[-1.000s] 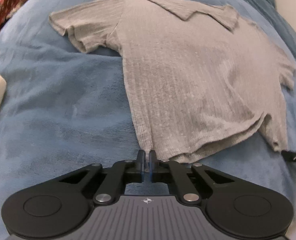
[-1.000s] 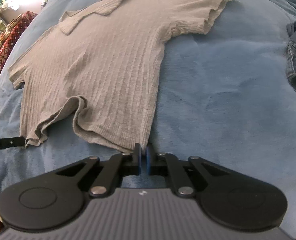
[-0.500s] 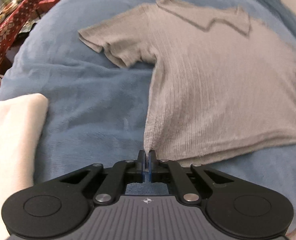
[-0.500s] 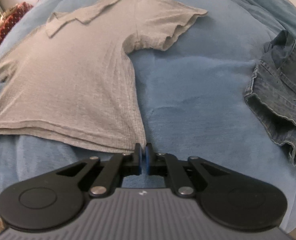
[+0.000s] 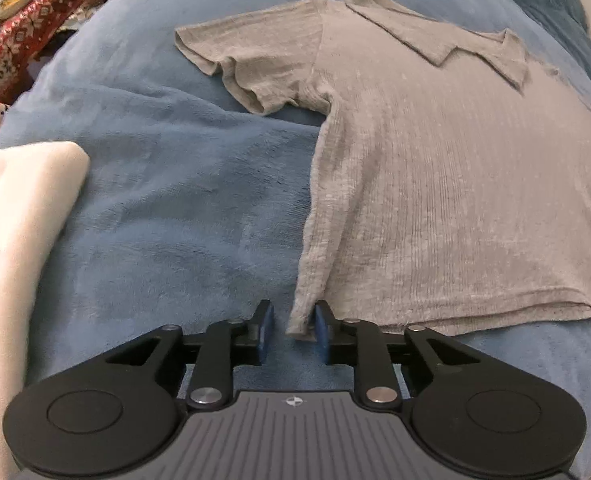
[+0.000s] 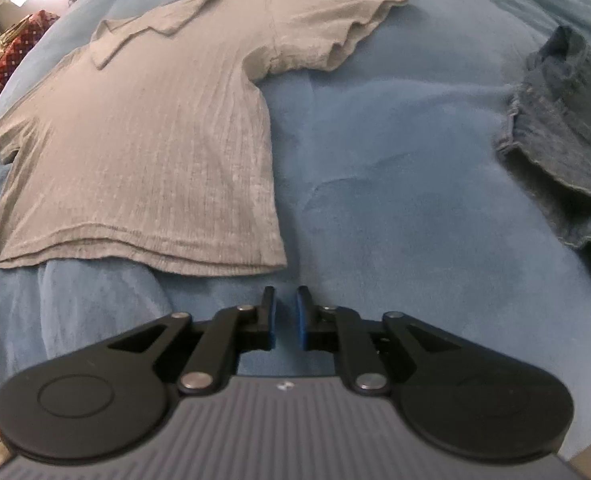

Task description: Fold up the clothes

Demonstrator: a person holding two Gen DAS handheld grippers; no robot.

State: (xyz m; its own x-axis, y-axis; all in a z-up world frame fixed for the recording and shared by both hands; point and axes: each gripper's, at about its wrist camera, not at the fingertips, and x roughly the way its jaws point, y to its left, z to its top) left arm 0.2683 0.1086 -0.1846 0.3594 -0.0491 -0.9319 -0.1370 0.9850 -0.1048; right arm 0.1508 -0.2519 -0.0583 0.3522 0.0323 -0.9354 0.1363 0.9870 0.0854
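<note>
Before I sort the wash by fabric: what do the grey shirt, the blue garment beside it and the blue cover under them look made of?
Grey shirt: thin ribbed or crinkled knit, matte, probably cotton; fine lengthwise ridges. Blue garment: denim, by its faded weave and thick stitched hems. Blue cover: plush fleece, by its soft brushed nap.

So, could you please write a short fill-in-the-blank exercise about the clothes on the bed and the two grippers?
1. The grey ribbed short-sleeved shirt lies spread on a ____ fleece blanket.
2. A hem corner of the shirt sits between the pads of the ____ gripper, whose jaws are opening.
3. The right gripper, jaws opening, has ____ between its pads.
4. The crumpled garment beside the shirt is made of ____.

Missing words: blue; left; nothing; denim
</note>
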